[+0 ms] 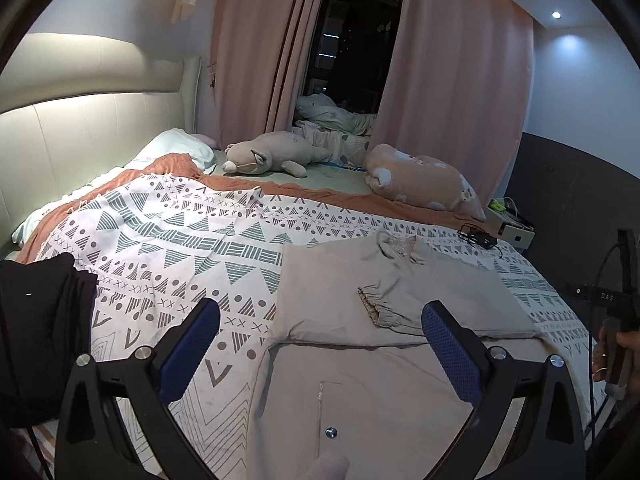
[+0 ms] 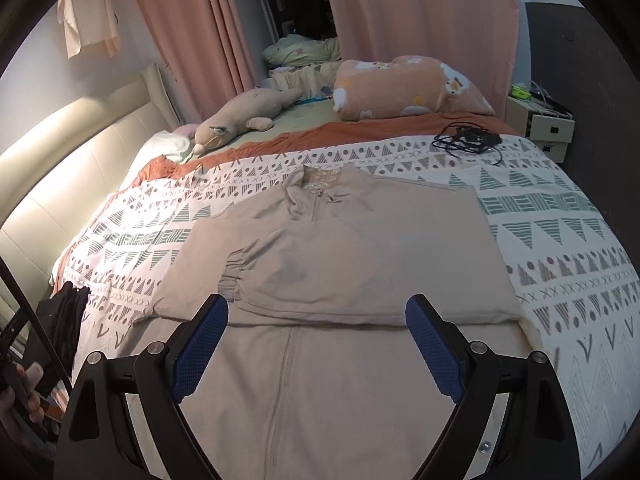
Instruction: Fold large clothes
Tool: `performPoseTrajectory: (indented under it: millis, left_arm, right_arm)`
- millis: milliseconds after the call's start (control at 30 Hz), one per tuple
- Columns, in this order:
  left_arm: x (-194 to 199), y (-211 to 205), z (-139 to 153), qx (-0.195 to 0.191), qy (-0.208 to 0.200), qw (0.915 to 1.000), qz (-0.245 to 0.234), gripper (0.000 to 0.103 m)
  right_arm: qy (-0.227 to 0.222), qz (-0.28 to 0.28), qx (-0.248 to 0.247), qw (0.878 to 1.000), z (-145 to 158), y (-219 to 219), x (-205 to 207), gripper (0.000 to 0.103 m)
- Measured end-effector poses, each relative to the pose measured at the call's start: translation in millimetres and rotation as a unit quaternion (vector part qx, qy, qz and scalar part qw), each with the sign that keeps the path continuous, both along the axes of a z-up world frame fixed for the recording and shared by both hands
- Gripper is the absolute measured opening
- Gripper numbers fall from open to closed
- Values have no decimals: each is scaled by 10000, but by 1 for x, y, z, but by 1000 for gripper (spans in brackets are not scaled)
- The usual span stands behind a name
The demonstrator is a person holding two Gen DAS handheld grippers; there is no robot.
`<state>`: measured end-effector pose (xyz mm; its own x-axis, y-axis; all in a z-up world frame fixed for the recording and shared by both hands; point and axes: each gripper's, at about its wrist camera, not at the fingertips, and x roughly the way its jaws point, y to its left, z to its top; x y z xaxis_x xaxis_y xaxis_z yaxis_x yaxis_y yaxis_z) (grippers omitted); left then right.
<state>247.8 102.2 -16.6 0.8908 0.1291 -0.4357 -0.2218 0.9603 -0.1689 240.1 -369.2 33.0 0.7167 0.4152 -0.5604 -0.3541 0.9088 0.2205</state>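
Note:
A large beige zip-up garment [image 2: 340,264] lies flat on the patterned bedspread [image 2: 560,240], collar toward the far side, both sleeves folded across the chest. The left wrist view shows the same garment [image 1: 360,360] with a gathered cuff [image 1: 374,306] on top. My left gripper [image 1: 320,320] hovers above the garment's near left part, open, nothing between its blue pads. My right gripper [image 2: 317,322] hangs over the garment's lower middle, above the zip line, also open and empty.
A black garment pile [image 1: 44,332] sits at the bed's near left edge. A plush toy [image 1: 268,156] and a peach pillow [image 2: 408,88] lie at the far side. Black cables [image 2: 468,140] rest on the bedspread. A small bedside cabinet [image 2: 540,124] stands at the right.

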Motion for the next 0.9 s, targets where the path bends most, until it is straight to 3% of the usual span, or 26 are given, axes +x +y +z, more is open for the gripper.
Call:
performPoseTrajectory:
  millis: [133, 300, 500, 900]
  left_arm:
    - [-25, -8, 11, 68, -41, 10000, -36, 103]
    - [-58, -17, 23, -59, -69, 9999, -123, 103]
    - [-97, -20, 32, -257, -101, 9994, -198, 103]
    - [-166, -16, 28, -291, -28, 9991, -297, 103]
  right_arm:
    - [-165, -182, -48, 9997, 0, -29, -32, 90]
    - [56, -347, 109, 9993, -3, -64, -66, 90]
    - [-5, -336, 138, 9993, 0, -98, -112, 90]
    - [57, -669, 405, 9969, -18, -161, -186, 90]
